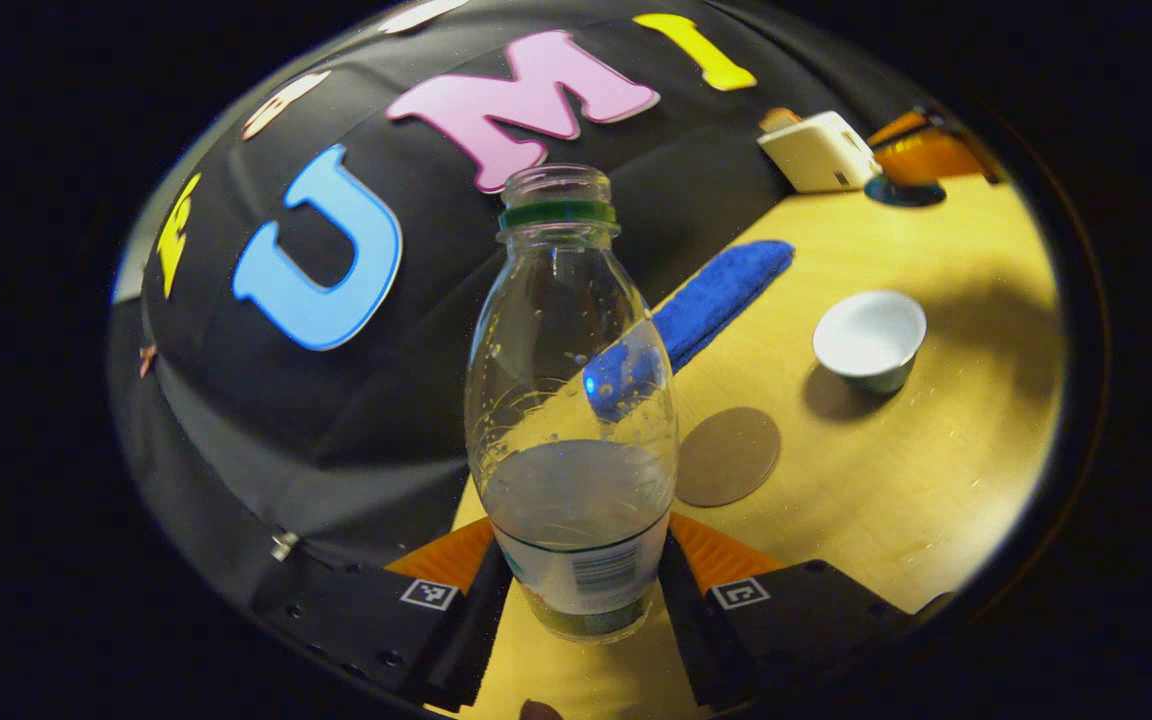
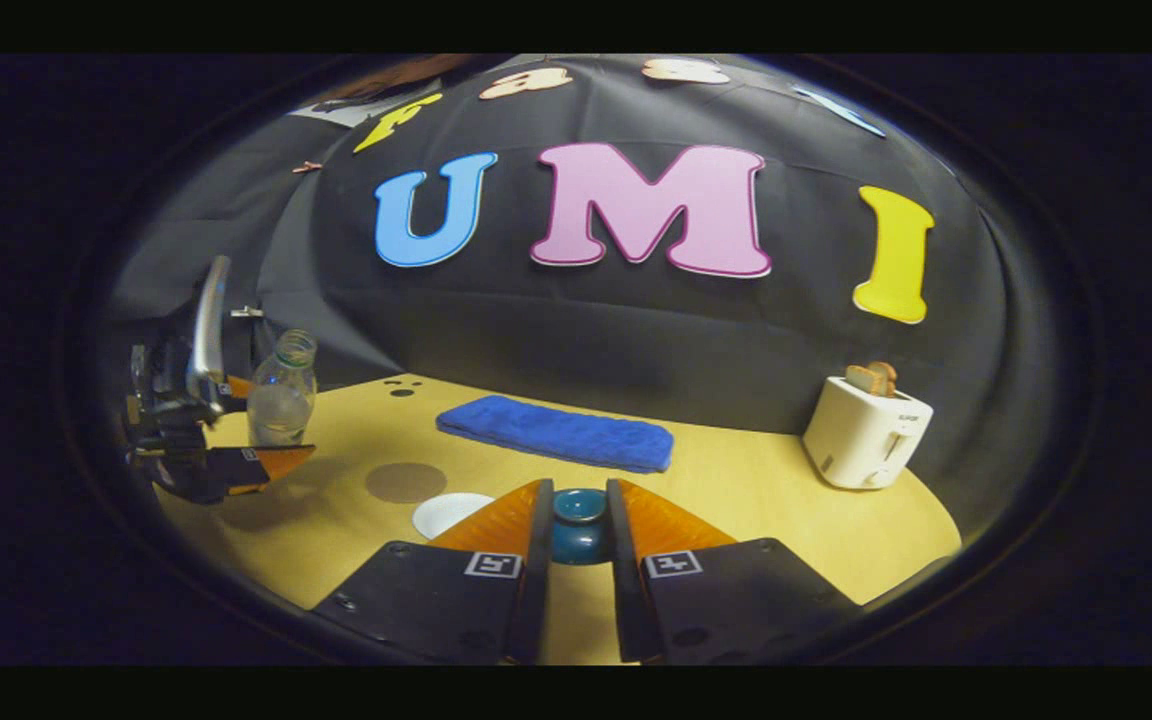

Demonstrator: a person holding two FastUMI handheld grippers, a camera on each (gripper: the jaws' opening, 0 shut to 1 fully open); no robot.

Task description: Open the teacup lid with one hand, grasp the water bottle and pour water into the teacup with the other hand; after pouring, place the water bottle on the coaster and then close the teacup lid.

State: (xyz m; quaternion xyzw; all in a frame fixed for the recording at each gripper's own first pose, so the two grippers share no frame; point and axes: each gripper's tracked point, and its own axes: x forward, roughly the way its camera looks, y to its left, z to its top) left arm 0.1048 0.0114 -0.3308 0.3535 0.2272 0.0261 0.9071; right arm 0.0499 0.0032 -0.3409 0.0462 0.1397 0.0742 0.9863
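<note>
Both grippers are clenched: the left gripper (image 1: pixel 581 590) squeezes one uncapped water bottle (image 1: pixel 571 400), lifted off the wooden table (image 1: pixel 936 480) and partly filled; the right gripper (image 2: pixel 576 555) pinches one dark teal teacup lid (image 2: pixel 579 530). On the table lie one blue towel (image 2: pixel 556 432), one white toaster (image 2: pixel 866 432), one round brown coaster (image 1: pixel 728 456) beside the bottle, and one open white teacup (image 1: pixel 870 338) farther off.
</note>
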